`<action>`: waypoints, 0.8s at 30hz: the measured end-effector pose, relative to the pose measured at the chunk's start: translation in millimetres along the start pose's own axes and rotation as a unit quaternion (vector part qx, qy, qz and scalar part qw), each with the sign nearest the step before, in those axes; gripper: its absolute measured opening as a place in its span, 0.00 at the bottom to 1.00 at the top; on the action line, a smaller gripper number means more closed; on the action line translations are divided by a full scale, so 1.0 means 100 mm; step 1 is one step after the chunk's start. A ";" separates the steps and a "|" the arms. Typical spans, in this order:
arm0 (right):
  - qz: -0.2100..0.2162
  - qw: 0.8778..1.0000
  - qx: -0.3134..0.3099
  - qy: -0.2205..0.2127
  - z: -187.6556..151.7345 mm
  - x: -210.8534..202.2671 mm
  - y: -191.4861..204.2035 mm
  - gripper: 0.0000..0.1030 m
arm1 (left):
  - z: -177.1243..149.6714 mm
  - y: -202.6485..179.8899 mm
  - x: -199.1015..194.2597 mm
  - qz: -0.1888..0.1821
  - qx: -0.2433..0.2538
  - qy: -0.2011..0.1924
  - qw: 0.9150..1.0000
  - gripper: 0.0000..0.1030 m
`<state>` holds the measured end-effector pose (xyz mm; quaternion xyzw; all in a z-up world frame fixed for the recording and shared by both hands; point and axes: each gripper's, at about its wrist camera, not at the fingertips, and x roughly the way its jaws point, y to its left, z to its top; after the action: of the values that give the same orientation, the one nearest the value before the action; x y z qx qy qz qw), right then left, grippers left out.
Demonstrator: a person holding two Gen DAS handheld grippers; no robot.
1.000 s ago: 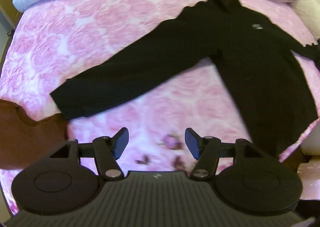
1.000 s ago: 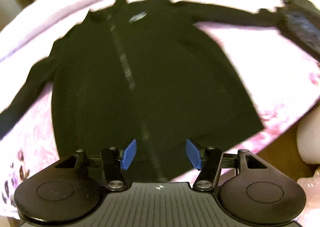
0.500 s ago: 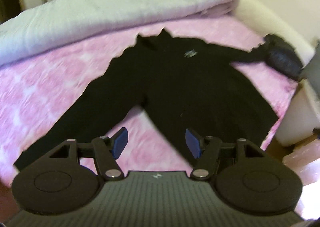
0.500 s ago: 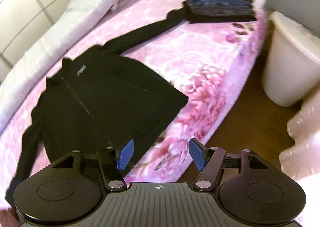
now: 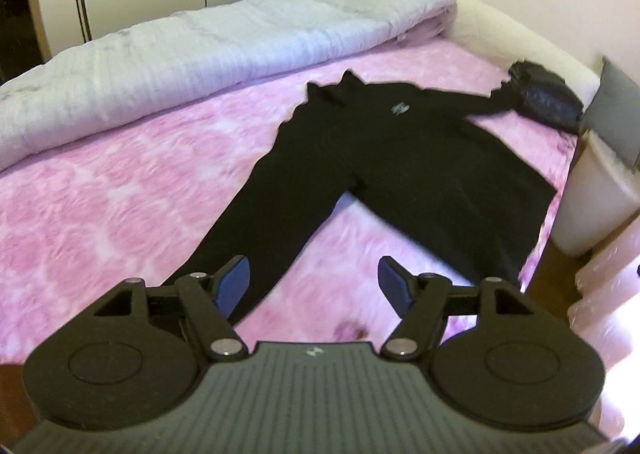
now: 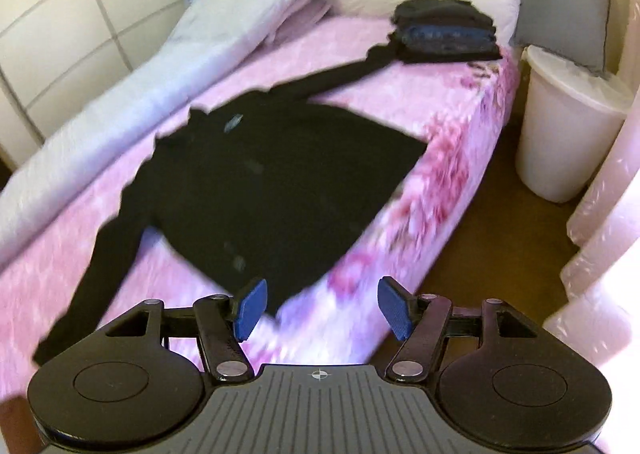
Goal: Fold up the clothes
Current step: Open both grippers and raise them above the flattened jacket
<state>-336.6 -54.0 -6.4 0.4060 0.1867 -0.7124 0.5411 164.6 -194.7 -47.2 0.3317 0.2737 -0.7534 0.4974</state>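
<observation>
the pink floral bed (image 5: 100, 190) is now seen from farther back than a second ago, with the black sweater (image 5: 420, 158) spread flat near its edge, one sleeve reaching the folded pile (image 6: 444, 32). a small chest logo (image 5: 400, 108) is too blurred to be read. the left gripper (image 5: 314, 286) and right gripper (image 6: 322, 308) are held raised, jaws spread wide and empty.

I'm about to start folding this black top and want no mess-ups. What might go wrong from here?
1. The far sleeve reaches right up to the folded stack; pulling it may drag or topple the stack.
2. The hem lies at the bed edge, so a tug could slide the top to the floor.
3. Both the left gripper and right gripper are open and above the bed; black fabric on blurred views makes layers hard to judge.
</observation>
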 end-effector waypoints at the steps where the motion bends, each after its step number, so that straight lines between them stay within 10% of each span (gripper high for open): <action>1: -0.002 1.000 -0.008 0.004 -0.08 -0.07 0.09 0.63 | -0.06 0.03 -0.04 -0.001 0.000 0.004 1.000 0.67; 24: -0.047 0.994 -0.099 0.013 -0.56 -0.85 0.34 0.64 | -0.39 -0.52 -0.50 -0.042 0.040 0.006 0.998 0.67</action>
<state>-277.0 26.3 31.8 0.3506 0.2823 -0.7096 0.5421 138.9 -118.7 -28.9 0.3442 0.2603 -0.7819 0.4499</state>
